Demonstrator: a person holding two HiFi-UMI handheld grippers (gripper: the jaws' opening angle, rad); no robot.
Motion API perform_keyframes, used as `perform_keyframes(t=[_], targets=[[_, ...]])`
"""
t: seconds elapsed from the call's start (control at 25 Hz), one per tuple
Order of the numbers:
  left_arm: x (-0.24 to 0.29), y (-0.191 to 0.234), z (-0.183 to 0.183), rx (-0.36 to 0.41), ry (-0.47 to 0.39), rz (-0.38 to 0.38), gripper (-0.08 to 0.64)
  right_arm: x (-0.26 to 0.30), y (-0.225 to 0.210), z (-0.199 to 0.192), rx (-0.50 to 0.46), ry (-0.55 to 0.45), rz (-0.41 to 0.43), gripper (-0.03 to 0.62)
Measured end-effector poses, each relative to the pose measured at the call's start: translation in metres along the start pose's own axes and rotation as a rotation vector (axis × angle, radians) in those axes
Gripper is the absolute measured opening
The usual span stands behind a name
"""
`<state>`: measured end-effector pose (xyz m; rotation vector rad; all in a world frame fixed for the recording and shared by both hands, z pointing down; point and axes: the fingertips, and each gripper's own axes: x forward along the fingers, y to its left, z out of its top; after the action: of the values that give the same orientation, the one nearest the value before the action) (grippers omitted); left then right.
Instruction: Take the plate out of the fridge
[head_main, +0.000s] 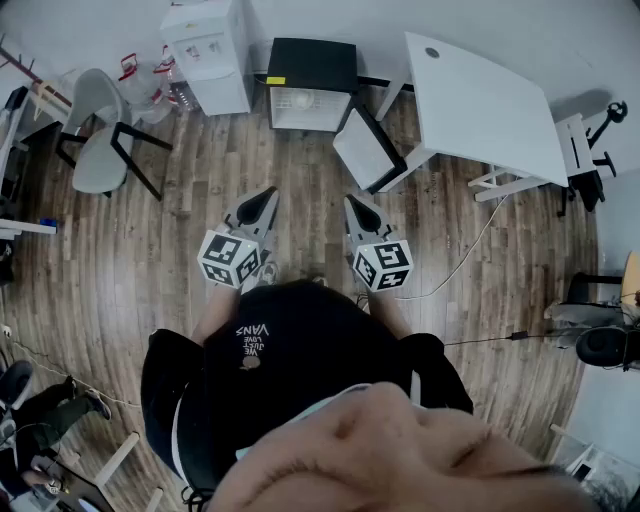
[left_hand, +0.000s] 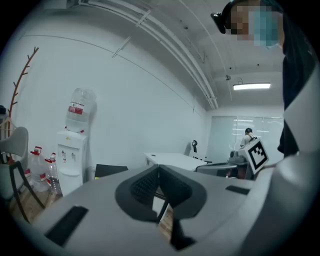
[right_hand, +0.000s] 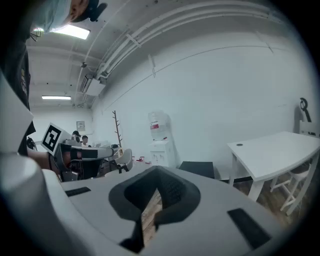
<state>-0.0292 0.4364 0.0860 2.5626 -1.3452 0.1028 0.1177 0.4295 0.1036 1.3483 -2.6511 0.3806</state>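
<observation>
A small fridge (head_main: 308, 85) with a black top stands against the far wall. Its door (head_main: 368, 150) hangs open to the right, and the lit inside shows a pale round shape (head_main: 301, 101), too small to tell as a plate. My left gripper (head_main: 268, 193) and right gripper (head_main: 351, 201) are held side by side above the wooden floor, well short of the fridge, both pointing at it. Both are shut with nothing between the fingers. The fridge's black top (left_hand: 110, 170) shows past the left jaws and again (right_hand: 198, 169) past the right jaws.
A white water dispenser (head_main: 211, 54) stands left of the fridge, with a grey chair (head_main: 99, 131) further left. A white table (head_main: 482, 102) sits right of the open door. A cable (head_main: 470, 258) runs over the floor at right, near an office chair (head_main: 597, 343).
</observation>
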Motion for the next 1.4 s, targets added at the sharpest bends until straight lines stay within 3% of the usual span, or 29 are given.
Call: perform_keyframes(t=[0.72,1.04,1.4], targets=[[0.022,-0.025,-0.012,-0.049,-0.064,0.089,0.015,-0.003,-0.034,0.009,-0.04,-0.048,0.114,0.011],[0.04,0.019,-0.007,-0.075,-0.042,0.07,0.015,0.045,-0.034,0.02,-0.024,-0.045,0.101,0.011],[0.069,0.104,0.024,-0.051,-0.027,-0.047,0.015,0.125,-0.024,0.053,-0.015,-0.081,0.005,0.011]])
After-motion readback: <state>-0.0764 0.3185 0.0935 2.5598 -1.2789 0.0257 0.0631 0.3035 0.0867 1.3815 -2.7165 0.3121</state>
